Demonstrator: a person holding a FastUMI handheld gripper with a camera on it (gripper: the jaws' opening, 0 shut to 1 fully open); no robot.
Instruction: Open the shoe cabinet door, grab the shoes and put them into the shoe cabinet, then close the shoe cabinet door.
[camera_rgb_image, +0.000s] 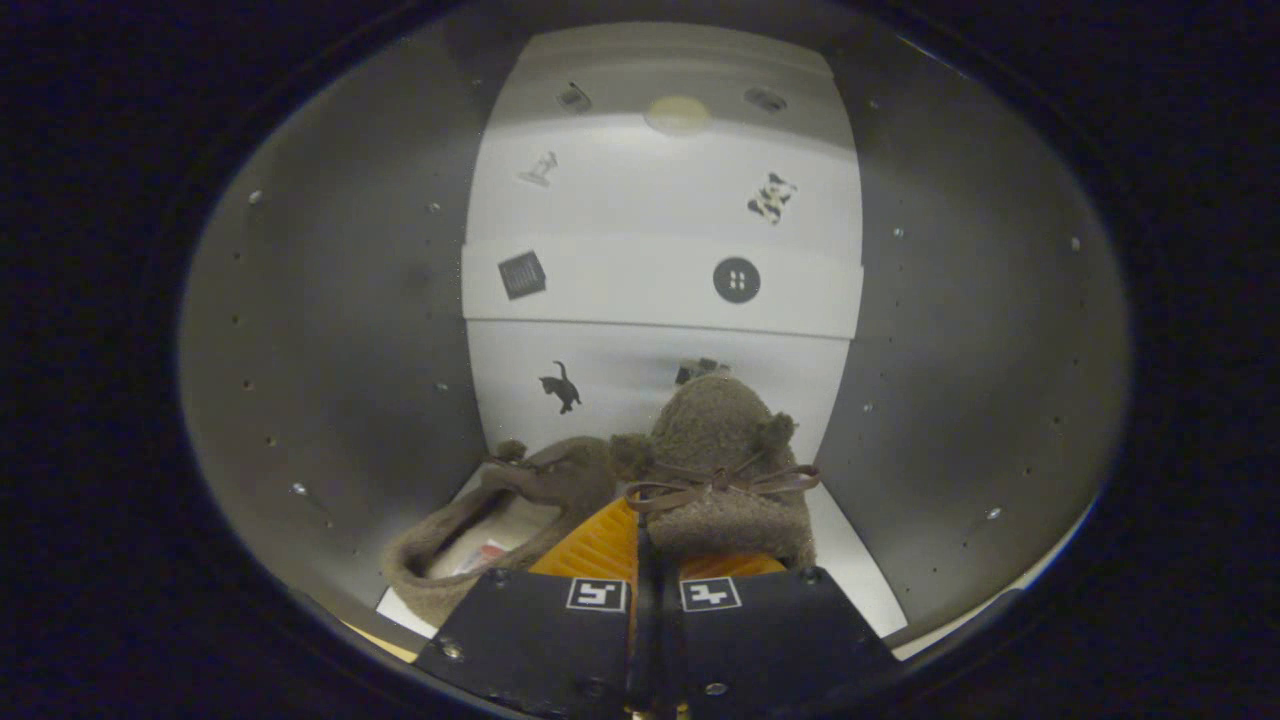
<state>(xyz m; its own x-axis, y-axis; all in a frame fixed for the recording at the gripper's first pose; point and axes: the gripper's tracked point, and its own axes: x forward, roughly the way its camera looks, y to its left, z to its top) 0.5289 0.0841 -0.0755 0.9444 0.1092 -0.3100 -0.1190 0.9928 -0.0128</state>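
a black cat sticker sits low on the white back panel, a dark square sticker above it, a round button-like sticker beside that, and a black-and-white patterned sticker higher up.

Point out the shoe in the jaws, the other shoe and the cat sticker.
Held shoe (725, 440): gripper view, fuzzy toe above the bow.
Other shoe (440, 560): gripper view, its collar rim.
Cat sticker (561, 387): gripper view, its body.
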